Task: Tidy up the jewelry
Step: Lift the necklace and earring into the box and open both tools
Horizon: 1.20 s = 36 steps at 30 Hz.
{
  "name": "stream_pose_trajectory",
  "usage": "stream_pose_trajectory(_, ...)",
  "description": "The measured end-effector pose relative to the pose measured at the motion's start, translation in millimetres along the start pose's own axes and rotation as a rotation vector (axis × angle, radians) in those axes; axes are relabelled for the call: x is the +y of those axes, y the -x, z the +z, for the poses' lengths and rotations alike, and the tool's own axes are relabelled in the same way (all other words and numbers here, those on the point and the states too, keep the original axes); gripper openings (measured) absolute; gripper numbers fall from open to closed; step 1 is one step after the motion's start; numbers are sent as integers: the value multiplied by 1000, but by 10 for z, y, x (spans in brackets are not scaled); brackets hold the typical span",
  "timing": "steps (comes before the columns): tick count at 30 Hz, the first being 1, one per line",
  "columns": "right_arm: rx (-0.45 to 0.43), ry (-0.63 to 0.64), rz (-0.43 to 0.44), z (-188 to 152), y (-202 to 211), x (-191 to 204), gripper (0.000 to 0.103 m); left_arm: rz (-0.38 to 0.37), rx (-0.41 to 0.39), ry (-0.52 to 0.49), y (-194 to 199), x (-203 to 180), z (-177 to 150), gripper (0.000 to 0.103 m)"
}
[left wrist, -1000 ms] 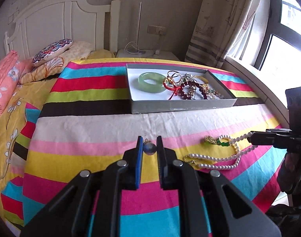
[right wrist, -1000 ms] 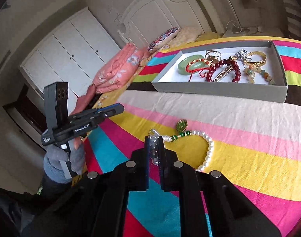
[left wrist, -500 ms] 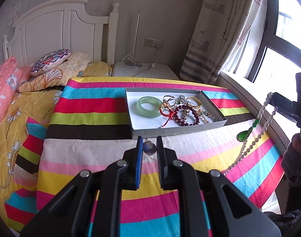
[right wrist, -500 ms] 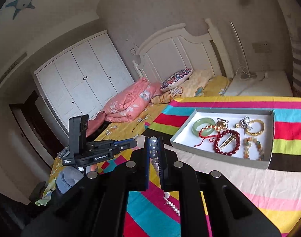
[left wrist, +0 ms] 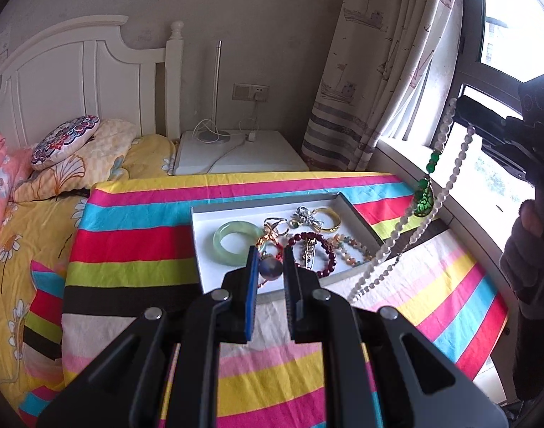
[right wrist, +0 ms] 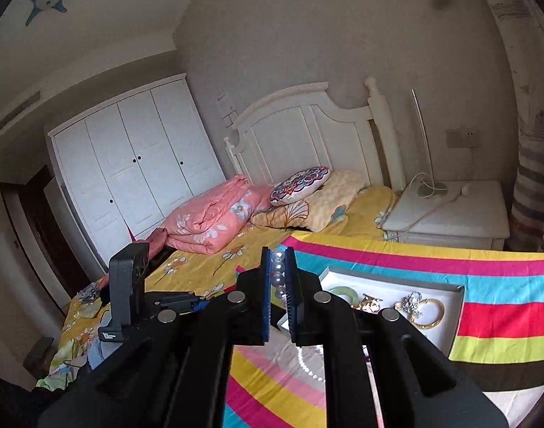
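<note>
Holding pearl necklace (left wrist: 396, 235) aloft, right gripper (right wrist: 278, 278) raised

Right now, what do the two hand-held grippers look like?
Both are black plastic with silver round bolt heads. The left hand-held gripper has a blue pad on its left finger, and the right hand-held gripper shows the same. The left one's black block carries small white lettering. A grey glove is worn.

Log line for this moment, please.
left gripper: shut on bead pendant | right gripper: shut on pearl necklace, hanging over tray edge | next: likely lower both in
</note>
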State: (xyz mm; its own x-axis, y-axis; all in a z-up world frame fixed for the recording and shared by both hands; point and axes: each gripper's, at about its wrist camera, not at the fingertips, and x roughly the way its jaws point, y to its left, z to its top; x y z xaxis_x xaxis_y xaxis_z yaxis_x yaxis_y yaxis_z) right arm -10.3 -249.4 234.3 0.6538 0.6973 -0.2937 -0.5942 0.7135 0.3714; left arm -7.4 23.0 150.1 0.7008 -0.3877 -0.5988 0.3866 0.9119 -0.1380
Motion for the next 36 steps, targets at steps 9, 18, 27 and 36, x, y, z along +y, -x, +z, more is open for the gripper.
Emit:
stream_pose_trajectory(9, -1, -25, -87, 342, -322, -436, 11, 0, 42, 16, -480, 12, 286, 13)
stream_pose_trajectory(18, 72, -15, -154, 347, -833, -821, 11, 1, 98, 80, -998, 141, 267, 13)
stream_pose_trajectory(27, 247, -52, -198, -124, -1689, -1170, 11, 58, 176, 103, -1421, 276, -7, 13)
stream_pose_trajectory(36, 445, -59, -244, -698, -2356, -1364, 12, 68, 215, 120, -1627, 401, -165, 13)
